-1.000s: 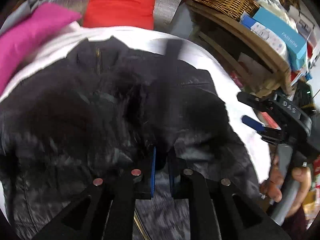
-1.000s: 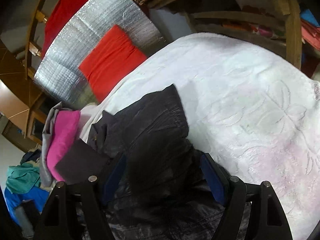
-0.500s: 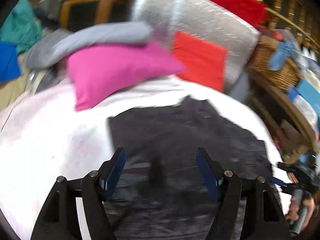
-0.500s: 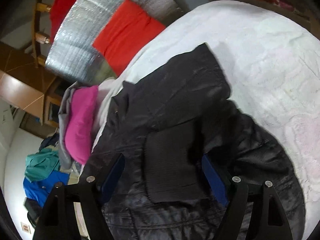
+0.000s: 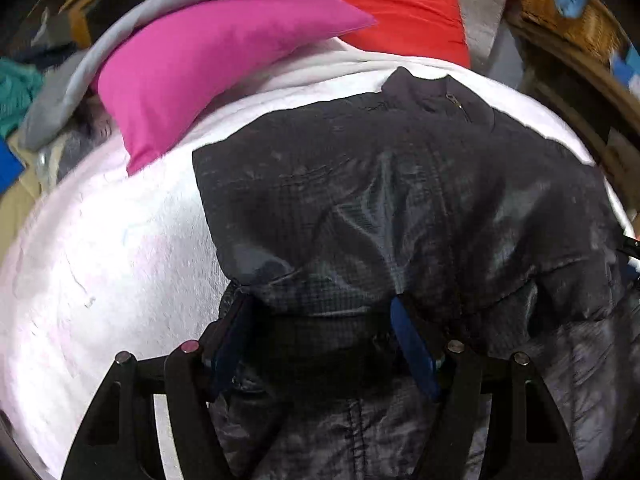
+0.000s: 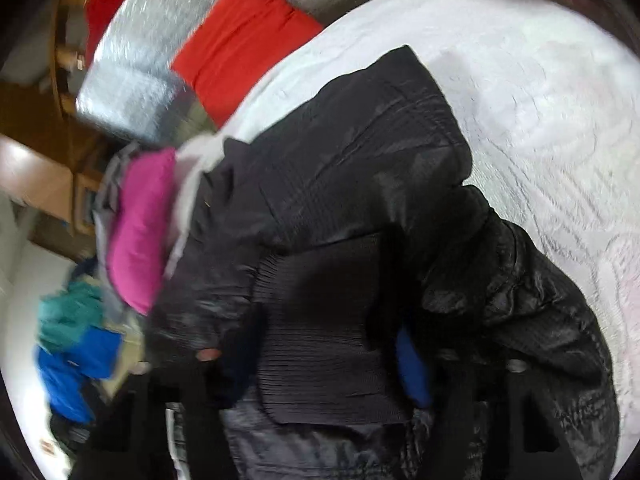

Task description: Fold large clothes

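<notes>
A black quilted jacket (image 5: 400, 184) lies on the white bedspread (image 5: 120, 260), collar toward the pillows, with one sleeve folded across its body. My left gripper (image 5: 322, 340) stands open low over the jacket's near left edge, and a bulge of fabric sits between its blue pads without being pinched. In the right wrist view the jacket (image 6: 360, 160) fills the middle, and the sleeve's ribbed cuff (image 6: 320, 340) lies between the fingers of my right gripper (image 6: 326, 364). Those jaws are closing around the cuff and still show wide apart.
A pink pillow (image 5: 208, 56), a grey cushion (image 5: 132, 20) and a red pillow (image 5: 400, 12) lie at the head of the bed. A wicker basket (image 5: 568, 12) on wooden shelves stands to the right. Blue and teal clothes (image 6: 76, 344) are piled beside the bed.
My left gripper let go of the jacket, opened, swung left and came down over the jacket's near left edge. My right gripper sank closer until the ribbed cuff lay between its fingers.
</notes>
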The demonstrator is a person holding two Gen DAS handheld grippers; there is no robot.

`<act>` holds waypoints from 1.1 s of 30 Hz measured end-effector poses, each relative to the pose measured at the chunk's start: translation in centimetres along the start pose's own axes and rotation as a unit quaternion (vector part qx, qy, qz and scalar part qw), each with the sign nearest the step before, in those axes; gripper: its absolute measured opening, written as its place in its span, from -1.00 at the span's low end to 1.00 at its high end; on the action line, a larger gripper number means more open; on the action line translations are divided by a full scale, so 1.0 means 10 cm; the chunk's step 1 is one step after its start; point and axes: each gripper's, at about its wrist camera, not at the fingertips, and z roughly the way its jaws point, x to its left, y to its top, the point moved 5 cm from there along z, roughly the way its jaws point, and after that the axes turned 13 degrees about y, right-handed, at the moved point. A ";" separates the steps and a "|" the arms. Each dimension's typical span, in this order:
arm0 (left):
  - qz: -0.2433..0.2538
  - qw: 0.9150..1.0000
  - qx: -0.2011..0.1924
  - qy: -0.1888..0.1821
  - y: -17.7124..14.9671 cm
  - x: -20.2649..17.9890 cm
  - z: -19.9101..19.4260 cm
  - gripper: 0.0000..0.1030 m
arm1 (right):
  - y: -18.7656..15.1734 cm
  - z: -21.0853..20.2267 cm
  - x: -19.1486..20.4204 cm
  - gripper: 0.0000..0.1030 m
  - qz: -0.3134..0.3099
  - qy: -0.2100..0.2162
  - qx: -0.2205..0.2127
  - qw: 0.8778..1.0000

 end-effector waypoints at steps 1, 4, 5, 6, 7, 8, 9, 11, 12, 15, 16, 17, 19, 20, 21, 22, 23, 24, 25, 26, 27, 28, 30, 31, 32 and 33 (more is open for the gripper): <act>-0.001 1.000 -0.002 -0.002 0.00 0.01 -0.02 0.40 | -0.02 -0.01 0.04 -0.61 -0.005 0.005 -0.001 1.000; -0.023 1.000 -0.002 -0.016 0.00 0.07 -0.08 0.40 | -0.01 -0.20 0.23 -0.70 -0.066 -0.020 -0.056 0.996; -0.033 0.999 -0.007 -0.020 0.02 0.10 -0.12 0.40 | 0.01 -0.26 0.31 -0.70 -0.089 -0.035 -0.078 0.992; -0.041 0.999 -0.017 -0.026 0.03 0.13 -0.18 0.40 | 0.04 -0.36 0.39 -0.70 -0.110 -0.047 -0.106 0.987; -0.047 0.998 -0.028 -0.032 0.05 0.15 -0.24 0.40 | 0.08 -0.44 0.45 -0.71 -0.124 -0.055 -0.129 0.982; -0.052 0.997 -0.041 -0.037 0.07 0.16 -0.31 0.40 | 0.13 -0.53 0.47 -0.71 -0.134 -0.067 -0.155 0.976; -0.056 0.996 -0.054 -0.039 0.09 0.16 -0.37 0.40 | 0.17 -0.57 0.46 -0.71 -0.133 -0.074 -0.169 0.974; -0.057 0.996 -0.061 -0.042 0.11 0.16 -0.40 0.40 | 0.28 -0.58 0.30 -0.71 -0.110 -0.089 -0.176 0.974; -0.051 0.996 -0.055 -0.042 0.09 0.13 -0.37 0.40 | 0.34 -0.53 0.15 -0.71 -0.095 -0.102 -0.170 0.976; -0.023 0.999 -0.004 -0.027 0.00 0.01 -0.12 0.40 | 0.40 -0.35 -0.20 -0.63 -0.061 -0.123 -0.132 0.982; -0.016 1.000 0.005 -0.021 -0.03 -0.02 -0.07 0.40 | 0.42 -0.31 -0.29 -0.63 -0.040 -0.108 -0.116 0.987; -0.009 1.000 0.001 -0.014 -0.05 -0.04 -0.07 0.40 | 0.43 -0.31 -0.35 -0.58 -0.020 -0.091 -0.112 0.989; -0.009 1.000 -0.003 -0.012 -0.03 -0.03 -0.13 0.40 | 0.47 -0.44 -0.37 -0.40 0.017 -0.042 -0.117 0.992; -0.015 1.000 -0.007 -0.017 -0.02 -0.01 -0.17 0.40 | 0.49 -0.53 -0.36 0.02 0.027 -0.018 -0.125 0.992; -0.026 0.999 -0.013 -0.021 -0.01 0.04 -0.21 0.40 | 0.50 -0.64 -0.34 0.34 0.032 -0.002 -0.139 0.990; -0.035 0.999 -0.018 -0.023 0.01 0.09 -0.24 0.40 | 0.51 -0.77 -0.32 0.79 0.029 0.000 -0.166 0.986; -0.047 0.998 -0.027 -0.026 0.02 0.17 -0.29 0.40 | 0.52 -0.88 -0.30 0.80 0.017 -0.006 -0.187 0.982; -0.054 0.998 -0.032 -0.027 0.03 0.23 -0.32 0.40 | 0.53 -0.91 -0.30 0.79 0.003 -0.015 -0.188 0.982; -0.062 0.997 -0.036 -0.028 0.04 0.30 -0.34 0.40 | 0.54 -0.89 -0.31 0.79 -0.005 -0.024 -0.178 0.984; -0.073 0.996 -0.038 -0.030 0.04 0.38 -0.36 0.40 | 0.55 -0.87 -0.34 0.79 -0.006 -0.028 -0.168 0.985; -0.080 0.996 -0.036 -0.030 0.05 0.44 -0.34 0.40 | 0.55 -0.80 -0.39 0.79 -0.004 -0.029 -0.155 0.987; -0.089 0.995 -0.032 -0.031 0.05 0.50 -0.32 0.40 | 0.54 -0.71 -0.46 0.78 0.002 -0.026 -0.137 0.990; -0.112 0.993 -0.019 -0.038 0.06 0.64 -0.20 0.40 | 0.50 -0.52 -0.54 0.75 0.012 -0.030 -0.102 0.994; -0.122 0.992 -0.013 -0.041 0.05 0.69 -0.16 0.40 | 0.49 -0.42 -0.57 0.66 0.011 -0.032 -0.087 0.996; -0.132 0.990 -0.004 -0.044 0.05 0.74 -0.11 0.40 | 0.46 -0.36 -0.57 0.55 0.008 -0.035 -0.074 0.997; -0.139 0.989 0.006 -0.045 0.04 0.78 -0.05 0.40 | 0.44 -0.29 -0.58 0.46 0.001 -0.049 -0.065 0.997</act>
